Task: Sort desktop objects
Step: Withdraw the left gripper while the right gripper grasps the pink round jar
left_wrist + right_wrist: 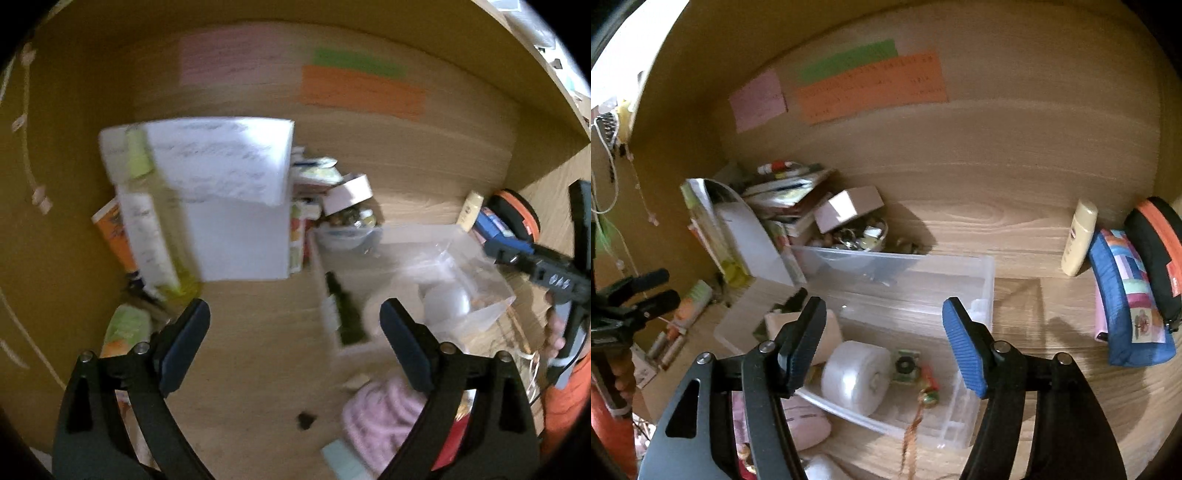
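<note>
My left gripper (295, 317) is open over bare wood, with nothing between its fingers. To its right a clear plastic box (491, 280) holds a dark green bottle (343, 314) and a white roll (447, 302). In the right wrist view my right gripper (884, 314) hangs open above the same box (982, 280). Below its fingers lie the white roll (857, 376) and a small green charm with a tassel (905, 365). Neither gripper touches anything. My left gripper (657, 290) also shows at the far left of that view.
A white file holder (240, 236) and a yellow-green spray bottle (147, 221) stand at the back left beside stacked books. A bowl of trinkets (857, 236) and a pink box (849, 206) sit behind the clear box. A cream bottle (1078, 240), a blue pouch (1130, 302) and a black-orange case (1156, 251) lie right. A pink cloth (384, 417) lies in front.
</note>
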`<state>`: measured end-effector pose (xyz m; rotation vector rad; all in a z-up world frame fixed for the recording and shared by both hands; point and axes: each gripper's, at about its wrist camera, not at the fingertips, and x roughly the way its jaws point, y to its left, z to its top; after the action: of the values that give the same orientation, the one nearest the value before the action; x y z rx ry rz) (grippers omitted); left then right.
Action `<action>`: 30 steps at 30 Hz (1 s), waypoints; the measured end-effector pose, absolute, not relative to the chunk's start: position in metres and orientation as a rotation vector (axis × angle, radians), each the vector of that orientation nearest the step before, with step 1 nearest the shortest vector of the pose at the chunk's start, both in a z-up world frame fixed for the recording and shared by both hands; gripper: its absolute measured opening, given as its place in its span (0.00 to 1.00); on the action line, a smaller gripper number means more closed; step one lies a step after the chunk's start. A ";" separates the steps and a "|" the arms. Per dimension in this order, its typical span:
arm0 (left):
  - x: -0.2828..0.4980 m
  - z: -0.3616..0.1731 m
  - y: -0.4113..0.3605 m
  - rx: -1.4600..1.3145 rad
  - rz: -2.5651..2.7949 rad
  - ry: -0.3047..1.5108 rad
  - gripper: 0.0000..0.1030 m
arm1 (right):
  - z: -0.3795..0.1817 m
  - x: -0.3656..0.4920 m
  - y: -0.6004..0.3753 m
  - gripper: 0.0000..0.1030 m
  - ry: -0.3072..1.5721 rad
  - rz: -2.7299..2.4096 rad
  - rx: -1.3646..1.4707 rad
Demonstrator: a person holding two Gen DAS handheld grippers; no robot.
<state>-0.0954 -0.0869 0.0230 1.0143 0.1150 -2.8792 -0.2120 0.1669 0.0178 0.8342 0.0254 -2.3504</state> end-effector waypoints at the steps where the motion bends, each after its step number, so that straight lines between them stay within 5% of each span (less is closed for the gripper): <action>1: -0.092 0.019 -0.091 1.028 -2.872 0.120 0.91 | 0.020 -0.208 0.167 0.60 0.026 -2.349 0.827; 15: -0.071 -0.050 -0.097 1.247 -2.822 0.053 0.91 | 0.011 -0.143 0.150 0.61 0.152 -2.295 0.839; 30: -0.071 -0.080 -0.084 1.370 -2.838 -0.038 0.56 | -0.044 -0.139 0.121 0.61 0.210 -2.157 1.063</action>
<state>-0.0709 -0.0837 -0.0804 1.3701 -0.0380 -2.8377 -0.1390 0.1210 -0.0444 1.0633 0.2102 -2.1567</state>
